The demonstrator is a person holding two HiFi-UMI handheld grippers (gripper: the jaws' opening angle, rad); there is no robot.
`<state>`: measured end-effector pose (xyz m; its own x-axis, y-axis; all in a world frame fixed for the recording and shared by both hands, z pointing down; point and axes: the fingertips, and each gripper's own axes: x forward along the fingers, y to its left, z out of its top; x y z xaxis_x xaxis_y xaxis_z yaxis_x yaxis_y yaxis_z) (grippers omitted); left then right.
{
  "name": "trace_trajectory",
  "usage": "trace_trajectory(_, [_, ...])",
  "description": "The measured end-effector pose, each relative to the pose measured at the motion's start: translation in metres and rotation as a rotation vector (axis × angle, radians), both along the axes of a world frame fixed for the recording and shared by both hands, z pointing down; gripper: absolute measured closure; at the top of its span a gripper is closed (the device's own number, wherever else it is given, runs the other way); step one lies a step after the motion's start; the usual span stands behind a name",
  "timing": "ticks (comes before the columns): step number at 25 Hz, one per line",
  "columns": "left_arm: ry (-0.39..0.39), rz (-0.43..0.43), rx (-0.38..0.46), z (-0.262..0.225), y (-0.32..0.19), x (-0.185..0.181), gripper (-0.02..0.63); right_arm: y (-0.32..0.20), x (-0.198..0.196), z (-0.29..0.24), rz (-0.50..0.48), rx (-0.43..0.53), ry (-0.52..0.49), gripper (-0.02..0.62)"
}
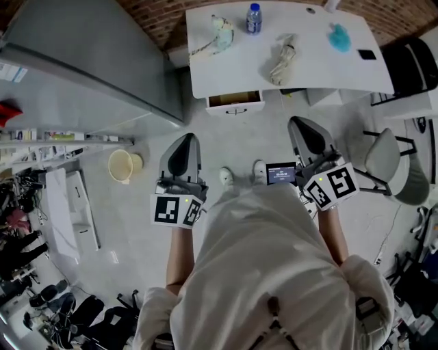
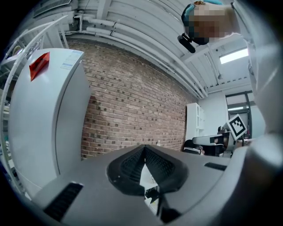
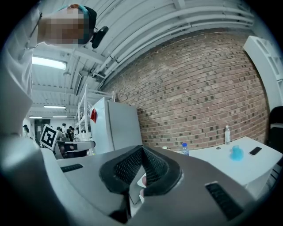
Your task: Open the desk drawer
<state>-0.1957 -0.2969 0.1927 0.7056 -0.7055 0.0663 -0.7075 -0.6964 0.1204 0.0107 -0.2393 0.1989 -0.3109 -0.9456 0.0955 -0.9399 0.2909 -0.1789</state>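
The fridge [image 1: 82, 68] fills the upper left of the head view. The white tabletop [image 1: 229, 72] lies ahead of the person, across the top, with a chair [image 1: 387, 160] off to the right. Under the tabletop's left end the drawer [image 1: 235, 101] stands pulled out toward the person. Its brown inside shows from above, and its white front with the handle [image 1: 235, 109] faces the floor where the person stands. So the drawer lies as the task wants it, though I cannot tell how near it is to full travel.

The left tongs [image 1: 185, 140] and right tongs [image 1: 301, 124] are both held level, pointing toward the tabletop. Each has its jaws pressed together on nothing: each gripper view shows the ribbed pads meeting, with only the room beyond them.

The relation that counts is this: the drawer lies ahead of both tongs and between their 2 lines, well apart from either, with bare floor between. Its front runs left to right along the tabletop's edge, and its slide runs straight toward the person. The left tongs sit a little nearer sideways and the right tongs a little further forward, so I judge neither clearly closer.

Smaller things are a cream bucket [image 1: 122, 165] by the fridge, left of the left tongs, and a bottle [image 1: 254, 18] on the tabletop
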Motion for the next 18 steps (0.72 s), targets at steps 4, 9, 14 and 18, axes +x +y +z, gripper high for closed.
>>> trace_trajectory(4, [-0.002,0.01,0.012,-0.0002,0.0053,0.0059,0.598,0.0046,-0.0008,0.0019,0.003,-0.003,-0.002,0.569])
trace_trajectory(9, [0.029,0.014,0.016,-0.0013,0.0089,0.0041,0.598,0.0104,0.0029,0.0052,0.03,-0.01,-0.016,0.569])
trace_trajectory(14, [0.021,0.009,0.015,0.0018,0.0083,0.0011,0.598,0.0101,0.0084,0.0029,0.055,0.001,-0.019,0.569])
trace_trajectory(18, [0.02,0.003,0.008,0.0047,0.0057,-0.0021,0.598,0.0069,0.0083,0.0037,0.062,0.001,-0.018,0.569])
